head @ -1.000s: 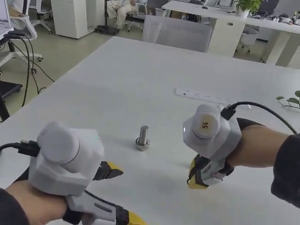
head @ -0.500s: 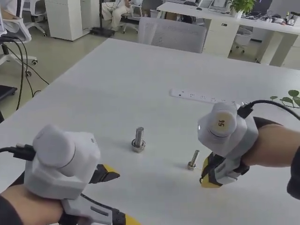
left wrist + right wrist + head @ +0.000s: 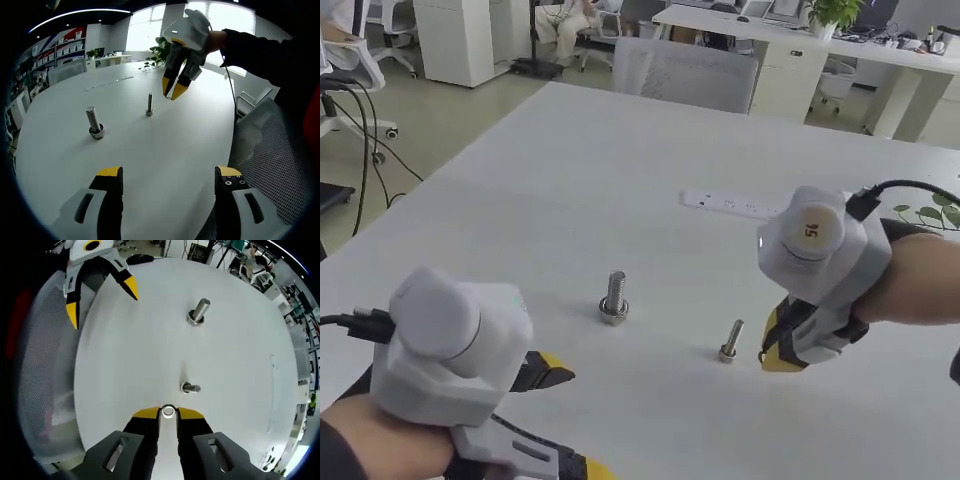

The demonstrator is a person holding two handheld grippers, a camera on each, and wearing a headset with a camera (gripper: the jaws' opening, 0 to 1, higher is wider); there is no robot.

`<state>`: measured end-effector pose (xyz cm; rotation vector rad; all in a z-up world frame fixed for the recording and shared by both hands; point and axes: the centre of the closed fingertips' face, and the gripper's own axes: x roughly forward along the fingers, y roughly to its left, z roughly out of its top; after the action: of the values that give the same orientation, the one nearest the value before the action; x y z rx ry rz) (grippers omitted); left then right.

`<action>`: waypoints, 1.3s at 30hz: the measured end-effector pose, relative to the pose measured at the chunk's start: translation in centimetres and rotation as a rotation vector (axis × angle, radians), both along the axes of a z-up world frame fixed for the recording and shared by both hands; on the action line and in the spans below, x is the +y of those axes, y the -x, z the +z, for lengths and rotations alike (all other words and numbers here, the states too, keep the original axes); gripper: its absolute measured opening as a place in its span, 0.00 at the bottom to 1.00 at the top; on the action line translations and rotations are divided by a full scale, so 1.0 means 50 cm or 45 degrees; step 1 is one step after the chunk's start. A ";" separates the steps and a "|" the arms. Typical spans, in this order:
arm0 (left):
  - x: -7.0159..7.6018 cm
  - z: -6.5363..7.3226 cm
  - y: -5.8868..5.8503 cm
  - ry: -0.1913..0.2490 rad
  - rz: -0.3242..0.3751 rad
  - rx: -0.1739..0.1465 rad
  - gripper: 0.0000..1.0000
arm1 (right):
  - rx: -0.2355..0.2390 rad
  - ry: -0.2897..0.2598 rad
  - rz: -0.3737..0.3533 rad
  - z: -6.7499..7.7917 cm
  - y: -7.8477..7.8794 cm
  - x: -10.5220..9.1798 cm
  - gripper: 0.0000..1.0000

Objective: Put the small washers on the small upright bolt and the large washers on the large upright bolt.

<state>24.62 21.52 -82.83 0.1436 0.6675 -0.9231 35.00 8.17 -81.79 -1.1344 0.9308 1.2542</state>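
The large upright bolt (image 3: 613, 298) stands mid-table with a wider ring at its base, also the large bolt (image 3: 93, 122) (image 3: 198, 311). Right of it stands the small upright bolt (image 3: 730, 341) (image 3: 149, 105) (image 3: 190, 388). My right gripper (image 3: 775, 358) (image 3: 168, 415) hovers just right of the small bolt, shut on a small washer (image 3: 168, 411) pinched at its yellow tips; it appears as the right gripper (image 3: 176, 90) above the table. My left gripper (image 3: 570, 420) (image 3: 167, 175) is open and holds nothing, low at the near left, seen too as the left gripper (image 3: 97, 282).
A white power strip (image 3: 730, 205) lies beyond the bolts. Plant leaves (image 3: 935, 212) reach in at the right edge. A grey chair (image 3: 685, 70) stands at the table's far side, a mesh chair (image 3: 265, 135) at the near edge. The white table (image 3: 570, 180) is bare around the bolts.
My right gripper has lifted and drifted right, uncovering the small bolt it hid a second ago. The left gripper stays put. The head camera shifted slightly.
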 end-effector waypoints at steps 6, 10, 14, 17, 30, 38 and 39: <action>0.001 0.001 0.000 0.002 0.003 0.000 0.74 | -0.029 -0.007 0.021 0.026 -0.013 0.015 0.14; 0.002 0.001 -0.001 0.003 0.006 -0.001 0.74 | -0.046 -0.007 0.036 0.037 -0.021 0.024 0.14; 0.003 0.000 -0.001 0.001 0.007 0.001 0.74 | -0.058 -0.006 0.051 0.042 -0.030 0.035 0.14; 0.003 0.000 -0.002 0.001 0.010 0.002 0.74 | -0.062 -0.006 0.063 0.040 -0.037 0.041 0.14; 0.007 0.000 -0.004 0.002 0.025 0.004 0.74 | -0.045 0.003 0.082 0.021 -0.055 0.053 0.14; 0.009 -0.002 -0.005 0.003 0.030 0.008 0.74 | -0.036 0.010 0.088 0.010 -0.057 0.055 0.14; 0.010 -0.003 -0.005 0.001 0.030 0.009 0.74 | -0.033 0.010 0.087 0.008 -0.059 0.055 0.14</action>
<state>24.85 22.01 -82.99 0.1311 0.6743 -0.9017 37.93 10.92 -81.38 -1.1947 0.8851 1.2885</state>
